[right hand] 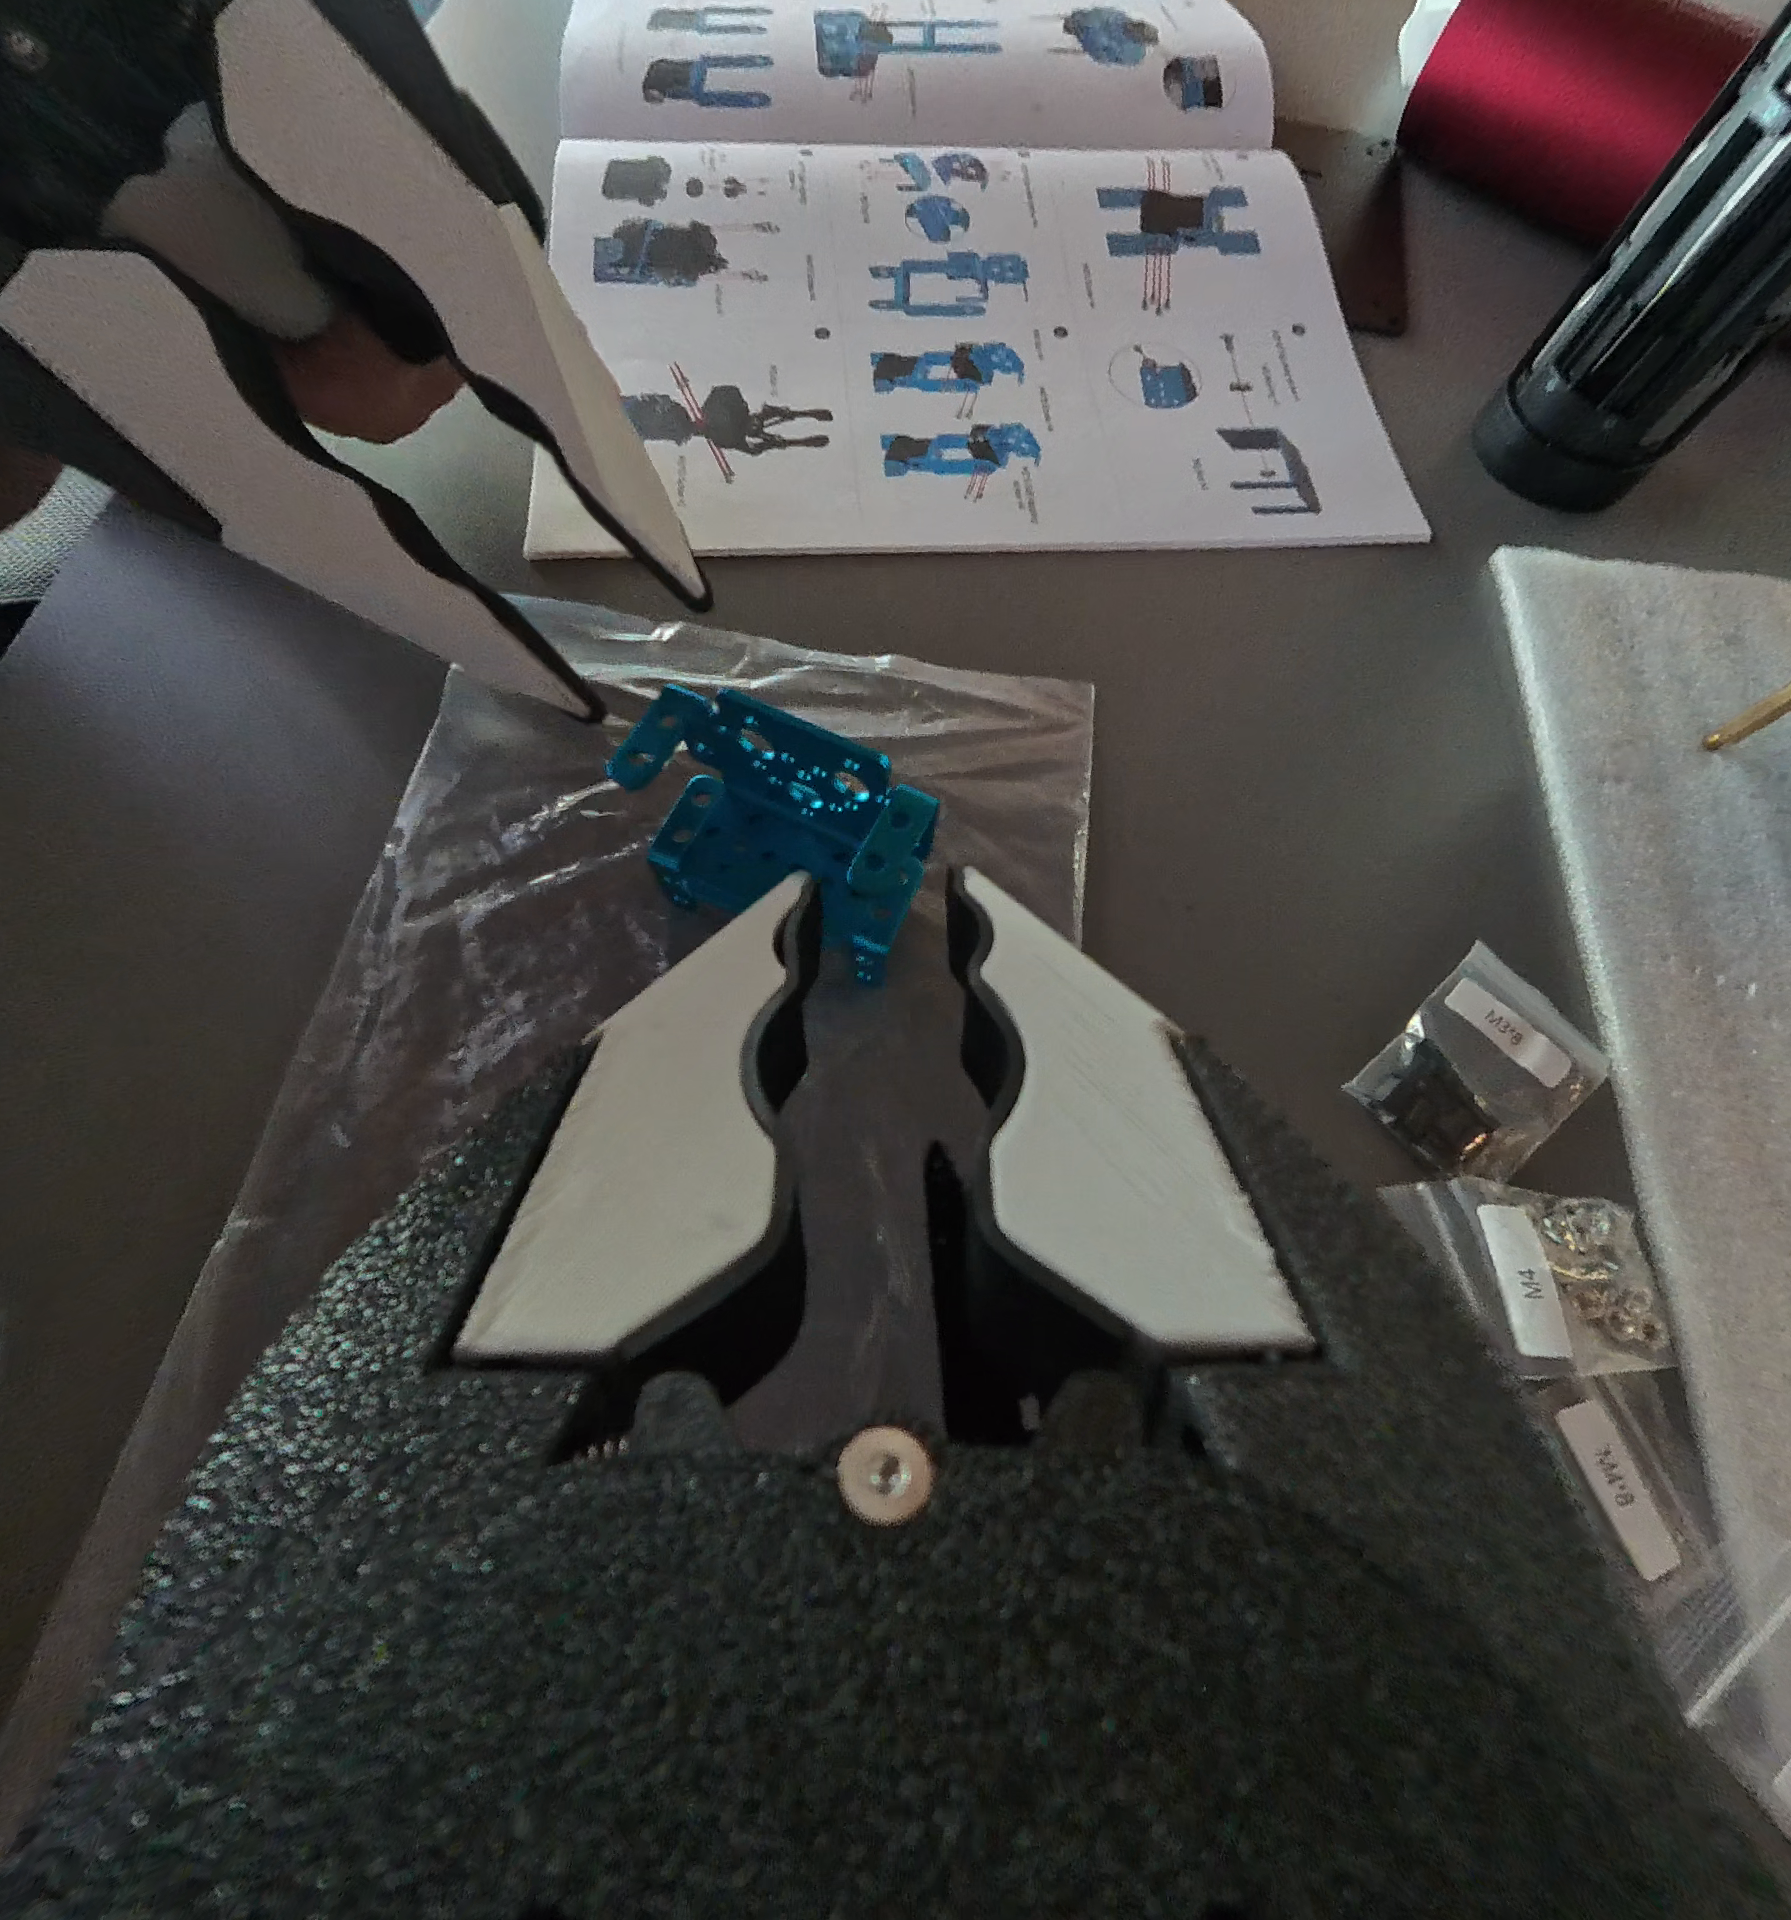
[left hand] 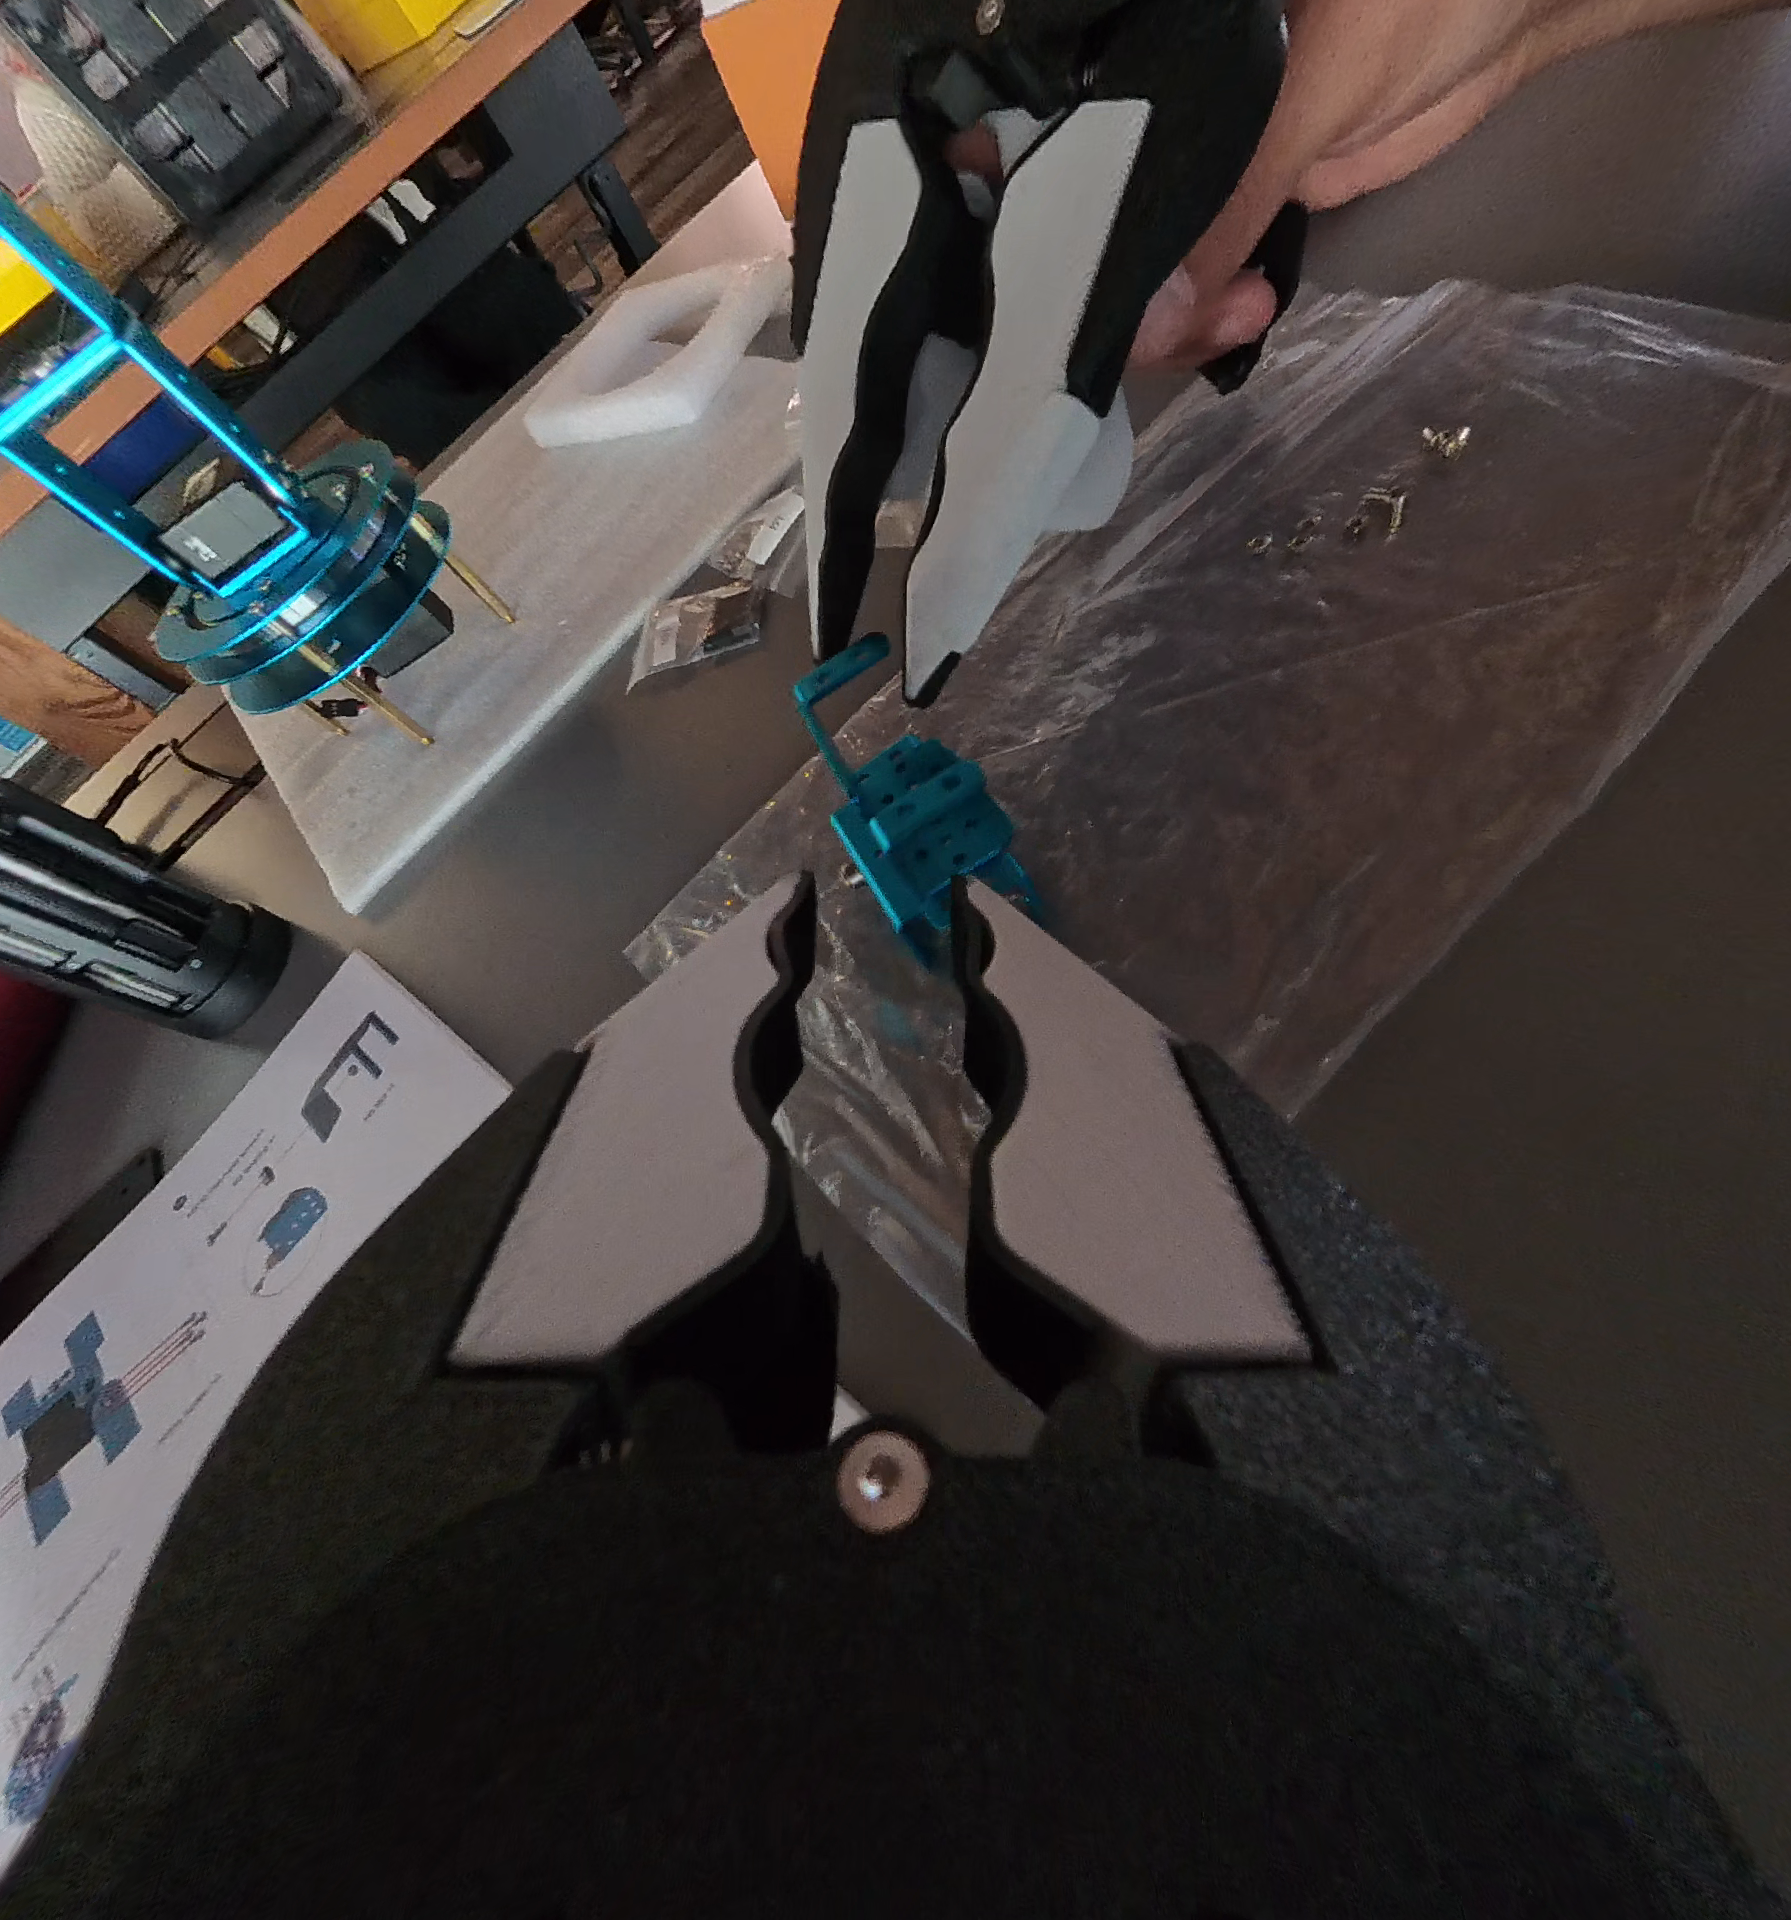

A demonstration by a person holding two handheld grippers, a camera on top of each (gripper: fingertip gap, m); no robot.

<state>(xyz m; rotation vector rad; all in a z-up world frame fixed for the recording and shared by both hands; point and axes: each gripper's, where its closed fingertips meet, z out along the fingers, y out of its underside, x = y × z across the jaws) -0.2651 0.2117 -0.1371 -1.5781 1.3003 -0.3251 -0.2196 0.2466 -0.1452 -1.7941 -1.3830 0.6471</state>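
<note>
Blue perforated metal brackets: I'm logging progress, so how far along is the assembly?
Done: a blue disc-and-beam metal structure stands built. In hand: left hand-held gripper and right hand-held gripper sit open at the blue perforated metal brackets, neither clamping. Left: brackets look unjoined; small metal screws lie loose on clear plastic bag.

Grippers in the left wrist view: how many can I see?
2. The left gripper fills the bottom, fingers pointing at the blue brackets; the right gripper comes down from the top, held by a hand.
</note>
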